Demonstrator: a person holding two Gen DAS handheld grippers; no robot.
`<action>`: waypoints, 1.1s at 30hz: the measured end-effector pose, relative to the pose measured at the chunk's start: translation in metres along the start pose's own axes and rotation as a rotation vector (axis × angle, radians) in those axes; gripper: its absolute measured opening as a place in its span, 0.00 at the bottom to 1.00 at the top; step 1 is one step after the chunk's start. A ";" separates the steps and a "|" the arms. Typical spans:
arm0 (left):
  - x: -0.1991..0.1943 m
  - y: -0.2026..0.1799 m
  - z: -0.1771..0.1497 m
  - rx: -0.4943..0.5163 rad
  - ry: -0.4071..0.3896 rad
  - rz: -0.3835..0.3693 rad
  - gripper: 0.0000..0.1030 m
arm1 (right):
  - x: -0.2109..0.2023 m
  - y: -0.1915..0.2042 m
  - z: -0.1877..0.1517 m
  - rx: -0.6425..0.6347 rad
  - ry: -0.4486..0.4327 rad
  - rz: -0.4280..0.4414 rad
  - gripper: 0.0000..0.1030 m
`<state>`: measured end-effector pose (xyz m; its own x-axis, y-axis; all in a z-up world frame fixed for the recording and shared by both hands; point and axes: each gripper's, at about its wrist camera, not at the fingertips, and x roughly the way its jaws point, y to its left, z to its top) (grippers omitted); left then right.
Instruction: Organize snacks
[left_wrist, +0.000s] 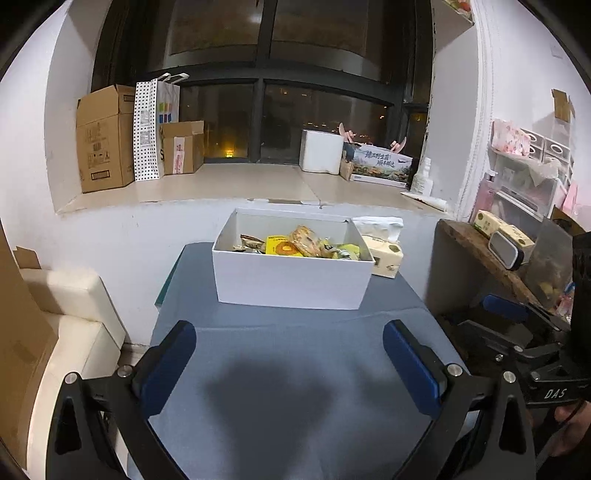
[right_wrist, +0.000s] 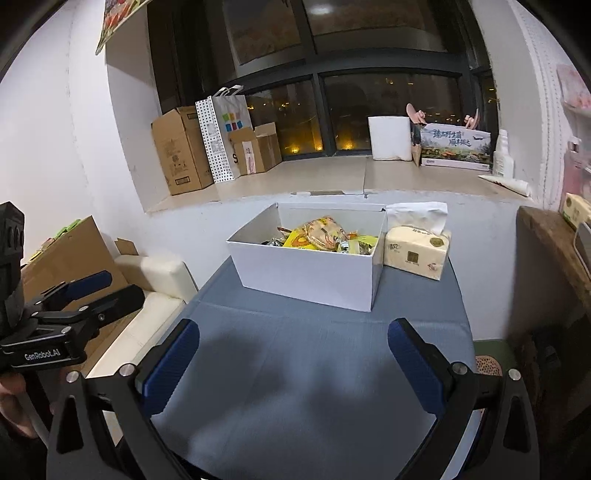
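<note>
A white open box (left_wrist: 291, 278) (right_wrist: 306, 275) stands at the far end of the blue-grey table (left_wrist: 295, 369) (right_wrist: 314, 369). Several snack packets (left_wrist: 303, 243) (right_wrist: 325, 232), mostly yellow and orange, lie piled inside it. My left gripper (left_wrist: 290, 334) hangs open over the near part of the table with nothing between its blue pads. My right gripper (right_wrist: 293, 334) is open too, also empty, at about the same distance from the box. Each gripper shows at the edge of the other's view: the right gripper (left_wrist: 517, 317) and the left gripper (right_wrist: 92, 288).
A yellow tissue pack (left_wrist: 384, 254) (right_wrist: 417, 247) sits to the right of the box. Behind the table is a window ledge (left_wrist: 236, 181) with cardboard boxes (left_wrist: 105, 140), a dotted paper bag (left_wrist: 147, 129) and a white roll (left_wrist: 321, 151). A cream seat (left_wrist: 70, 317) lies left, a wooden shelf (left_wrist: 480, 251) right.
</note>
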<state>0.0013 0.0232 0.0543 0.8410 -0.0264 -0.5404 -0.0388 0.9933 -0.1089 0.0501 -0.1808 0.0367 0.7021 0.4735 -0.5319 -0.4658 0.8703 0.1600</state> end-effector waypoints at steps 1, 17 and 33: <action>-0.002 -0.001 -0.002 0.000 0.000 0.004 1.00 | -0.001 0.002 -0.001 -0.003 -0.001 -0.002 1.00; -0.022 -0.010 -0.012 0.007 -0.013 0.006 1.00 | -0.027 0.011 -0.005 -0.008 -0.025 0.000 1.00; -0.022 -0.013 -0.011 0.021 -0.016 0.017 1.00 | -0.030 0.010 -0.005 -0.008 -0.030 0.010 1.00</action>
<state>-0.0222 0.0101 0.0583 0.8487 -0.0080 -0.5288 -0.0420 0.9957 -0.0825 0.0215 -0.1867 0.0505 0.7130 0.4861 -0.5053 -0.4771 0.8645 0.1583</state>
